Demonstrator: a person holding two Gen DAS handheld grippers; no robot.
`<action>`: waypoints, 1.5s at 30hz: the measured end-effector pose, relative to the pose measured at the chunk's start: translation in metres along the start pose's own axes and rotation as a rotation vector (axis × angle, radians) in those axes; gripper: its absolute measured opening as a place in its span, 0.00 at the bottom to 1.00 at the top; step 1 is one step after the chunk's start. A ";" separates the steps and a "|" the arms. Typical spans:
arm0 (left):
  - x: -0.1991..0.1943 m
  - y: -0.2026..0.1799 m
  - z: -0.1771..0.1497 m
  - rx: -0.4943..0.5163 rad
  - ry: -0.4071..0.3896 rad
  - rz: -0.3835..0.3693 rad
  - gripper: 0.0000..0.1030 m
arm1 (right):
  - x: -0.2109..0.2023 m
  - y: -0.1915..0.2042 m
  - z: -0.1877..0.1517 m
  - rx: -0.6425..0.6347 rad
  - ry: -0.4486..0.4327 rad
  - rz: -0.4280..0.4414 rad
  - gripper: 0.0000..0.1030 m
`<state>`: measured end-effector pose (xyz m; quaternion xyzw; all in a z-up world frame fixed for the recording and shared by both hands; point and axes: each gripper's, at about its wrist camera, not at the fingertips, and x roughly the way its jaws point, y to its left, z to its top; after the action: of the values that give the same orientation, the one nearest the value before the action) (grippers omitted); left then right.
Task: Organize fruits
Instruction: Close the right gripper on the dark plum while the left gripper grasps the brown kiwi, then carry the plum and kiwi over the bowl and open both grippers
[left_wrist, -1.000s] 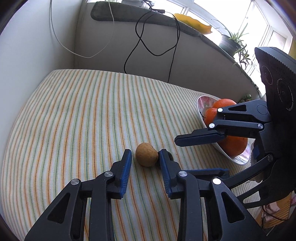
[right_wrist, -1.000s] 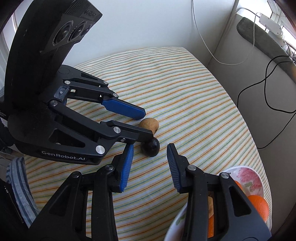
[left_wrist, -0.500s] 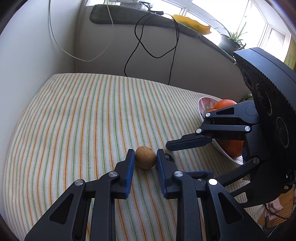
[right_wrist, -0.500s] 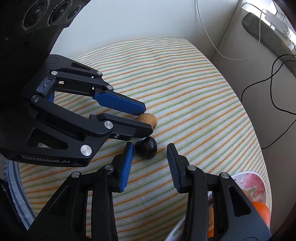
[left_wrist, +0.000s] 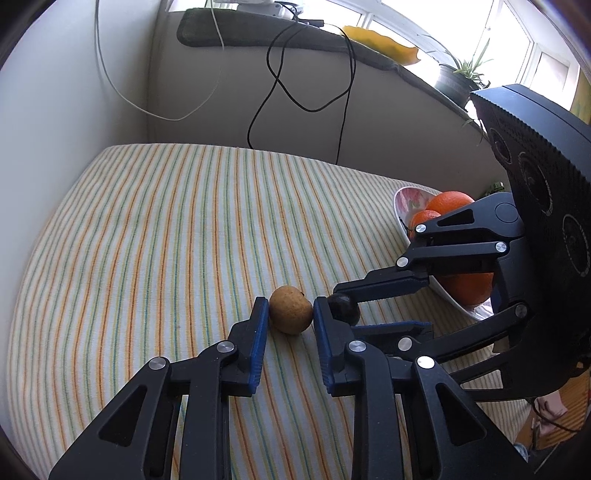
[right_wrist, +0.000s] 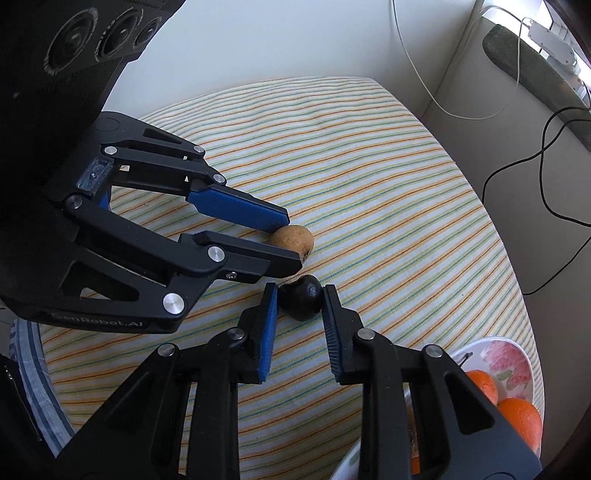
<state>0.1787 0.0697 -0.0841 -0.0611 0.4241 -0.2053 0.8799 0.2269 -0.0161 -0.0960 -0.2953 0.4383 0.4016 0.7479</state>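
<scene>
"GenRobot.AI" in pale letters on the left hand-held gripper (right_wrist: 291, 243) body.

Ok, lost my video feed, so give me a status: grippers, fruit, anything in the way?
Left gripper shut on brown fruit. Right gripper shut on dark fruit. Both fruits on the striped cloth. Bowl with oranges alongside, path clear.

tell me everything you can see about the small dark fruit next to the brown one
The dark fruit is small, roundish and near black, with a smooth, slightly glossy skin; its kind is unclear. It sits on the striped tablecloth, just beside the brown fruit, which the left gripper clamps. The right gripper is shut on it, blue pads pressing both sides. The bowl of oranges lies off to one side.
</scene>
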 end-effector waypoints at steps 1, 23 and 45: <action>0.000 0.000 0.000 -0.005 -0.003 0.001 0.22 | -0.003 0.001 -0.001 0.002 -0.004 -0.001 0.24; -0.045 -0.036 0.007 0.036 -0.122 0.019 0.22 | -0.095 -0.008 -0.037 0.142 -0.234 0.007 0.24; -0.013 -0.120 0.044 0.149 -0.119 -0.094 0.22 | -0.145 -0.050 -0.126 0.339 -0.248 -0.112 0.24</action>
<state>0.1680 -0.0374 -0.0135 -0.0275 0.3515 -0.2734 0.8950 0.1752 -0.1908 -0.0174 -0.1374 0.3870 0.3132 0.8563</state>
